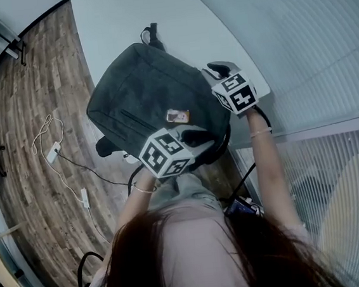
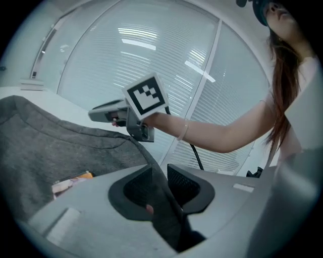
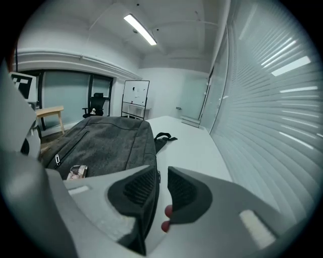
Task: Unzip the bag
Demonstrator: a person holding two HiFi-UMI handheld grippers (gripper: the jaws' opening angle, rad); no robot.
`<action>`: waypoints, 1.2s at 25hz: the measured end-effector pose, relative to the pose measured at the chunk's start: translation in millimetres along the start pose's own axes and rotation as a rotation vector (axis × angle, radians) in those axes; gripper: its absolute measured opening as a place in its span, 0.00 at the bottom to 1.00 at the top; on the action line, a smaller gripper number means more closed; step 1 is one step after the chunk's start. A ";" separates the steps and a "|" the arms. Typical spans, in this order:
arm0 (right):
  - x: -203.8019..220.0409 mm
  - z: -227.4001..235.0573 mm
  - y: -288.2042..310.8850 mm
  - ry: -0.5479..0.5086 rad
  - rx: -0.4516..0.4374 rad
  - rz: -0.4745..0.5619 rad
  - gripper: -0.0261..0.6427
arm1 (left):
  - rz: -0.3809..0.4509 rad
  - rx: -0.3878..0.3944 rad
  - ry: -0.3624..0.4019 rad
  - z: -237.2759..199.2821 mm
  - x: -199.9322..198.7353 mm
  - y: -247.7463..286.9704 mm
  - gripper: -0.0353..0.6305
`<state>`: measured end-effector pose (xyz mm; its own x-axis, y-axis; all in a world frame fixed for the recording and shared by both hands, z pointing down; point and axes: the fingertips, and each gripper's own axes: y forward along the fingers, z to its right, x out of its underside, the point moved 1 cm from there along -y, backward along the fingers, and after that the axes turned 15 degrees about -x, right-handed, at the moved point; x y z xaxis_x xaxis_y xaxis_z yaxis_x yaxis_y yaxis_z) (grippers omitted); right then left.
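Observation:
A dark grey backpack (image 1: 142, 92) lies flat on the white table (image 1: 115, 12), with a small coloured patch (image 1: 177, 115) on its front. My left gripper (image 1: 199, 137) is at the bag's near edge. In the left gripper view, a fold of the bag's edge (image 2: 160, 189) runs between the jaws. It lies along the left pad, apart from the right pad. My right gripper (image 1: 215, 72) is at the bag's right side. In the right gripper view, its jaws (image 3: 160, 189) stand a little apart. The bag's seam (image 3: 150, 151) runs along the left pad, and white table shows in the gap.
The bag's carry strap (image 1: 151, 35) points to the table's far end. Window blinds (image 1: 322, 42) run close along the right. Cables and a power strip (image 1: 56, 149) lie on the wooden floor at the left. A whiteboard (image 3: 135, 98) and a chair (image 3: 96, 103) stand far back.

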<state>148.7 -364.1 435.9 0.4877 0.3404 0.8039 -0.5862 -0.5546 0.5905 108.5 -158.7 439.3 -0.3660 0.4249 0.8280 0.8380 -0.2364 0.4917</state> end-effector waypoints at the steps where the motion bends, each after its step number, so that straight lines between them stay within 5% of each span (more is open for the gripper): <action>1: -1.1 -3.0 -2.9 -0.003 0.016 0.004 0.17 | 0.018 -0.017 -0.004 -5.1 -2.5 -5.4 0.18; 18: -29.3 -62.9 -32.4 0.057 0.195 0.113 0.05 | 0.234 -0.277 -0.050 -84.3 -23.5 -109.9 0.18; 30: -44.9 -128.9 -49.7 0.126 0.325 0.212 0.05 | 0.274 -0.338 -0.008 -101.4 -18.3 -166.3 0.12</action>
<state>72.7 -254.0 379.6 0.2827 0.2719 0.9199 -0.4209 -0.8266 0.3737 -65.2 -215.8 369.7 -0.1437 0.3130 0.9388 0.7238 -0.6137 0.3154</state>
